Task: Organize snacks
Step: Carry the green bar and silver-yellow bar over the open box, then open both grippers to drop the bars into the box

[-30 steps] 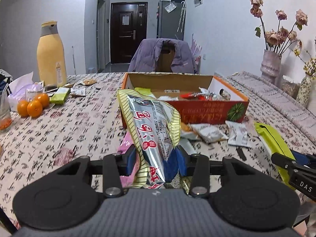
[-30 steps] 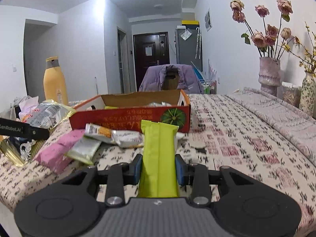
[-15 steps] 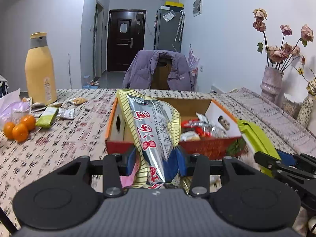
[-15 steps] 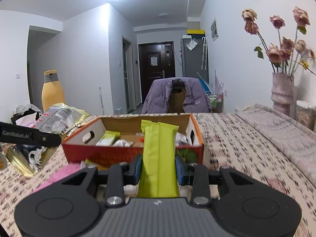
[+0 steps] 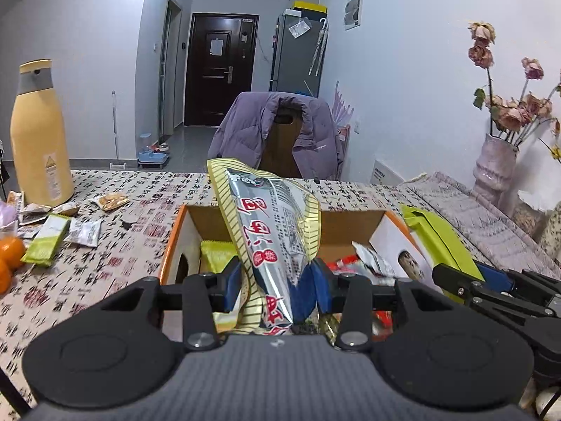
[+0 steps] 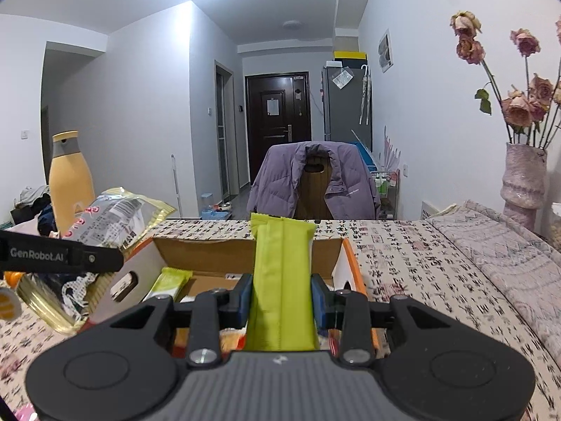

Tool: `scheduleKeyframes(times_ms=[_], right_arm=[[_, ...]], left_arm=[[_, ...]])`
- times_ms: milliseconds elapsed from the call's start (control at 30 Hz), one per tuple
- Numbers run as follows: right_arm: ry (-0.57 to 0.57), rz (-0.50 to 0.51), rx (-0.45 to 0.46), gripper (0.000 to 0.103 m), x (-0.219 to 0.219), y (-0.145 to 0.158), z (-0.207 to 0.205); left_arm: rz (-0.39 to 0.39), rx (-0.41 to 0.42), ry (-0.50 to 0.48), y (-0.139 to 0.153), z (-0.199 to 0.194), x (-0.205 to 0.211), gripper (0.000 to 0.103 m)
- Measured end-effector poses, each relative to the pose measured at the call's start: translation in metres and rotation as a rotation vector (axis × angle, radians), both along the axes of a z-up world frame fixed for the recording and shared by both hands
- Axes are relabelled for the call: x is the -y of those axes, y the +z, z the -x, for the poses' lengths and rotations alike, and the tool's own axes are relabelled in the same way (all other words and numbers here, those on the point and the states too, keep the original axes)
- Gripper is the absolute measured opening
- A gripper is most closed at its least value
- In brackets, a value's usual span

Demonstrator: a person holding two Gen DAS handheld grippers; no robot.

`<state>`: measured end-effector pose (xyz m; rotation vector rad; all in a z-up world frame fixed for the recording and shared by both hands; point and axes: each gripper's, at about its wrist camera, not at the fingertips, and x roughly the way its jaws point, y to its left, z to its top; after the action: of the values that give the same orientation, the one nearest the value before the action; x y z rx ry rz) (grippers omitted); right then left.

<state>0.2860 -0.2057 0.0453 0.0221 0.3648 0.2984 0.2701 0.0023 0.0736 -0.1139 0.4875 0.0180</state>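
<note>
My left gripper [image 5: 277,289] is shut on a silver and gold snack bag [image 5: 271,231] with red characters, held upright over the near end of an open orange cardboard box [image 5: 175,235]. My right gripper [image 6: 280,301] is shut on a lime green snack packet [image 6: 282,280], also above the orange cardboard box [image 6: 350,263]. Inside the box lie a green-and-white bar [image 6: 168,282] and several small wrappers [image 5: 371,263]. From the left wrist view the right gripper and its green packet [image 5: 438,238] show at the right; the silver bag [image 6: 112,221] appears at the left of the right wrist view.
On the patterned tablecloth [image 5: 87,273] lie loose snack packets [image 5: 84,231], a green bar [image 5: 47,242] and oranges [image 5: 10,252] at the left. A tall yellow bottle [image 5: 36,137] stands behind them. A chair with a purple jacket [image 5: 277,129] is at the far edge, a vase of dried roses [image 5: 494,165] at the right.
Both grippers have moved forward and a little up with their packets, from in front of the box to over its open top. The box now looks much closer.
</note>
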Motion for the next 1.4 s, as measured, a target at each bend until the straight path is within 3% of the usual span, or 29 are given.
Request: scheduleKeyframes(times_ms=[367,567,767,867,933,1000,1033,1100,1400], right_arm=[[0.011,0.0,-0.031,0.033,-0.021,-0.019,-0.053],[0.028,0.002,-0.044,0.033,-0.024,-0.029,-0.058],[0.022,0.018,-0.068,0.034,-0.028,-0.034,-0.058],[0.019,0.005,-0.059,0.034,-0.024,-0.032,-0.057],[0.009,-0.001,-0.052,0.047,-0.022,-0.032,-0.055],[0.0,-0.016,-0.048,0.081,-0.019,-0.033,-0.054],[-0.004,-0.021,-0.045,0.087,-0.018,-0.032,-0.054],[-0.011,-0.032,-0.037,0.102,-0.015,-0.032,-0.054],[-0.03,-0.044,-0.02,0.103,-0.013,-0.033,-0.051]], left_arm=[[0.04,-0.024,0.052,-0.022,-0.058,-0.013,0.043],[0.038,-0.066,0.046,-0.039,-0.068,-0.018,0.043],[0.033,-0.057,0.051,-0.043,-0.066,-0.02,0.044],[0.034,-0.043,0.055,-0.042,-0.063,-0.02,0.052],[0.049,-0.024,0.061,-0.041,-0.06,-0.023,0.072],[0.044,0.001,0.078,-0.038,-0.057,-0.024,0.086],[0.046,0.017,0.082,-0.037,-0.055,-0.024,0.097],[0.049,0.054,0.101,-0.034,-0.05,-0.026,0.103],[0.049,0.076,0.118,-0.031,-0.048,-0.025,0.103]])
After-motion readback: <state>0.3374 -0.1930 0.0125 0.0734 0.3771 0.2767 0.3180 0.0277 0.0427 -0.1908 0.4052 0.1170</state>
